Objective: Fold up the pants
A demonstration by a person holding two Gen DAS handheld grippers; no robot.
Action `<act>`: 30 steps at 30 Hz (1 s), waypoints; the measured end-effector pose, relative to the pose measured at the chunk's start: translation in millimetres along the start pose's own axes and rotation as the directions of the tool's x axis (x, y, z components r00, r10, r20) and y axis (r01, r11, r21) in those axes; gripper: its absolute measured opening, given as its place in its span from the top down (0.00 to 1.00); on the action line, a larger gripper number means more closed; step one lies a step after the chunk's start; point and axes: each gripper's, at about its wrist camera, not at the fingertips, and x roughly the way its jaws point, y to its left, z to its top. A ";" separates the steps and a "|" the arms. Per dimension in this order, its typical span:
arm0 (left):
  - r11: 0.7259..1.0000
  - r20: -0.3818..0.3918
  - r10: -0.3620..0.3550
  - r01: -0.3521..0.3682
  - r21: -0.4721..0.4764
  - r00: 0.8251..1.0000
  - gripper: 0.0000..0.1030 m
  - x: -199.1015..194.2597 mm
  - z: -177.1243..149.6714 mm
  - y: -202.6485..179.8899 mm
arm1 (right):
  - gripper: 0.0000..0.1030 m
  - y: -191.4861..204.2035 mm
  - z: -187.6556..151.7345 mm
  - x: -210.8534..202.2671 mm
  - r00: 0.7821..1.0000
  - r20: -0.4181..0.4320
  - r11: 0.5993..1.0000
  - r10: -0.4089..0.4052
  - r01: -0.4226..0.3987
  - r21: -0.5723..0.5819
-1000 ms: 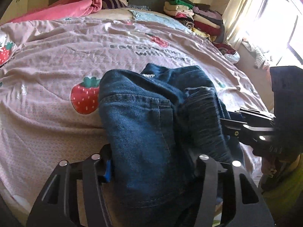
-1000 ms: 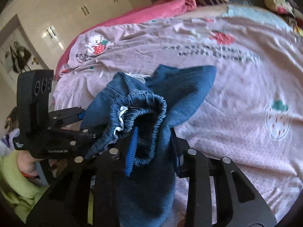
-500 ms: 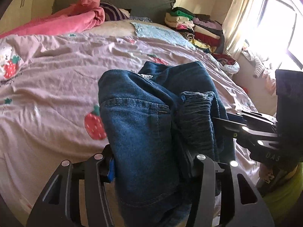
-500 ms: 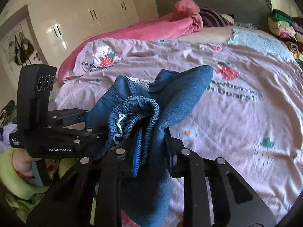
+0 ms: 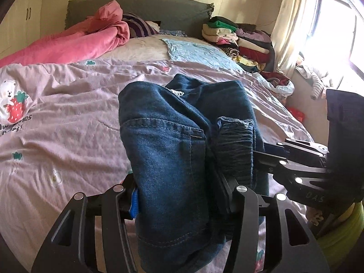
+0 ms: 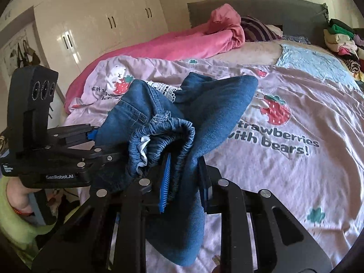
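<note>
While raised higher than a second ago, pants (image 5: 168, 150): held above bed (image 5: 68, 118).
Writing: "strawberries with bears!" on bedspread (image 6: 284, 143); "GenRobot.AI" on left tool (image 6: 107, 145).
Tools: left tool and right tool (image 6: 184, 177) both clamped on pants.

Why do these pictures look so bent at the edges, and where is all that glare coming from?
Both views use a fisheye lens, so the corners go black and straight lines bow. In the left wrist view the window is blown out white, leaving the jeans dark. In the right wrist view the wardrobe doors carry bright reflections.
</note>
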 end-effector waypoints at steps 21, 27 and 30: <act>0.996 -0.081 0.061 -0.066 -0.063 0.995 0.42 49.4 -13.2 35.9 | 0.64 -27.9 -9.3 51.6 0.988 -0.104 0.991 -0.114 0.120 0.055; 0.995 -0.109 0.073 -0.080 -0.056 0.991 0.42 58.5 -20.2 38.7 | 0.58 -31.6 -17.6 60.8 0.974 -0.150 0.983 -0.167 0.177 0.049; 0.995 -0.116 0.074 -0.081 -0.057 0.990 0.40 62.1 -23.0 39.1 | 0.56 -36.7 -21.1 64.2 0.965 -0.175 0.976 -0.194 0.208 0.060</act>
